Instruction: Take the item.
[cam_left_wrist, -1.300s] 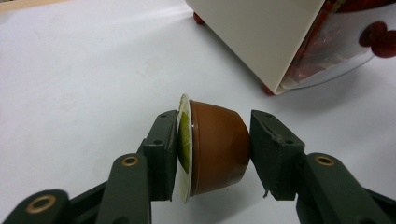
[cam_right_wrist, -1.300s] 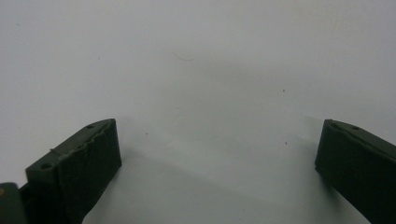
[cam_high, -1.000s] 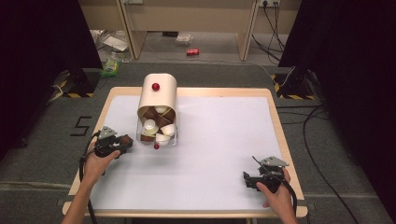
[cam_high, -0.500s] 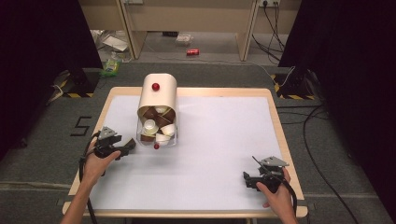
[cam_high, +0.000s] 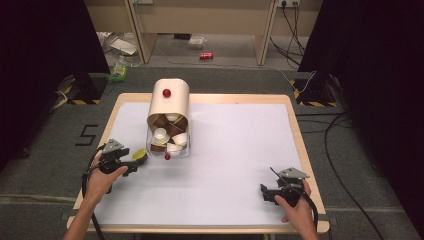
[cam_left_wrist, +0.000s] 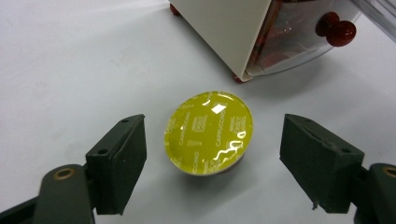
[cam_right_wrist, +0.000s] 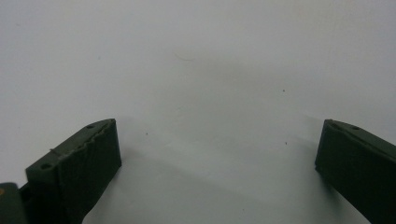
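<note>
Right gripper (cam_high: 270, 192) at 5 o'clock on the table (cam_high: 235, 165), jaws spread, nothing between them; I leave it parked. Left gripper (cam_high: 134, 166) at 8 o'clock: jaws have just been opening, now spread around the yellow capsule (cam_left_wrist: 208, 132), pads clear of it. Capsule lies on the table just beside the dispenser (cam_high: 169, 117). My judgement: capsule is out and released; the other capsules remain inside.
</note>
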